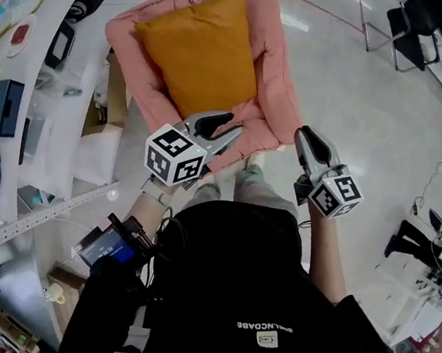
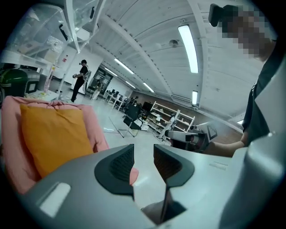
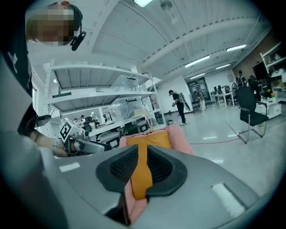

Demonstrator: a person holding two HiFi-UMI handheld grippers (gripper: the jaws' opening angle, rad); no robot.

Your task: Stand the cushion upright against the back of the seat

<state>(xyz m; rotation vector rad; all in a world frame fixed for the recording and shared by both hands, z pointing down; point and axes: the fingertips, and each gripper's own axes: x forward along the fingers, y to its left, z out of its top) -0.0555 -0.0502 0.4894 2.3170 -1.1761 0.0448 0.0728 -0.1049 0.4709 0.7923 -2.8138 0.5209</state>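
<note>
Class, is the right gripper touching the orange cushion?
Apart. In the head view, a stretch of the pink seat rim lies between the right gripper and the orange cushion.

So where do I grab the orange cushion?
Probably its top edge near a corner, coming from the front and above. The cushion leans on the back of the seat, its middle is plump, and the padded sides hug its flanks, so the top seam looks freest.
</note>
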